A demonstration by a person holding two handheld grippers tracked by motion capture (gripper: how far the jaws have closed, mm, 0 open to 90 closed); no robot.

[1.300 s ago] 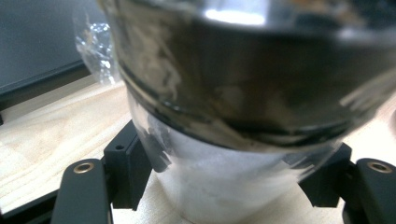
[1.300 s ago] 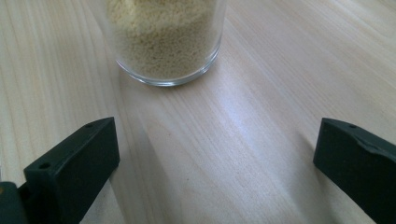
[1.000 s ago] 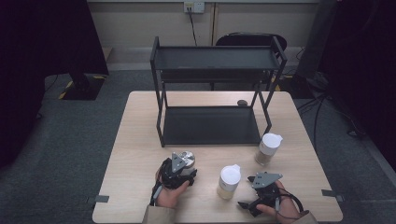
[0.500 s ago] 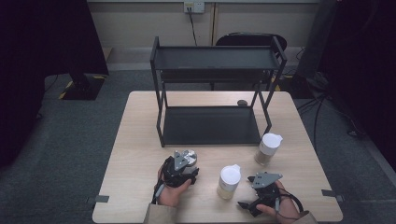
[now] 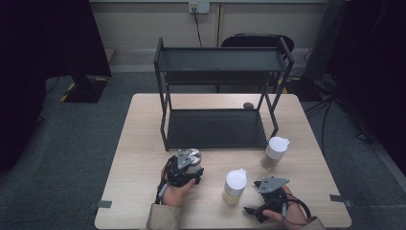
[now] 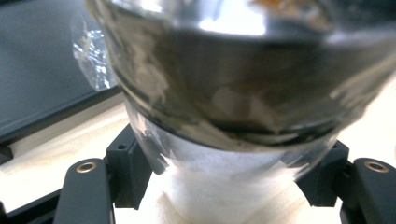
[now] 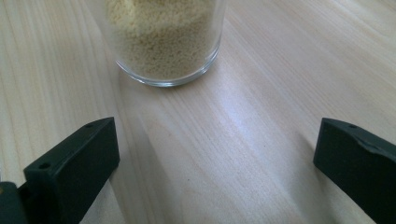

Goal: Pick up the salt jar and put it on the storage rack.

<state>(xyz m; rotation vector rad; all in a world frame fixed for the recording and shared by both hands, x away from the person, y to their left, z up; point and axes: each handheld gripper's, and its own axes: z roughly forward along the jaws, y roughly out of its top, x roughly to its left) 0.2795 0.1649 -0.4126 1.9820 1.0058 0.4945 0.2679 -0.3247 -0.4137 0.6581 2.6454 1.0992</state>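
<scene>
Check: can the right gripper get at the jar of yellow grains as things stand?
Probably yes. The right gripper has its jaws wide apart, aimed at the jar of yellow grains, with bare table between them. The second jar stands off to the side.

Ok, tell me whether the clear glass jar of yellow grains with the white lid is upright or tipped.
Upright. The clear glass jar of yellow grains stands on its base on the wooden table, white lid on top.

Nothing has visibly moved since a second ago.
</scene>
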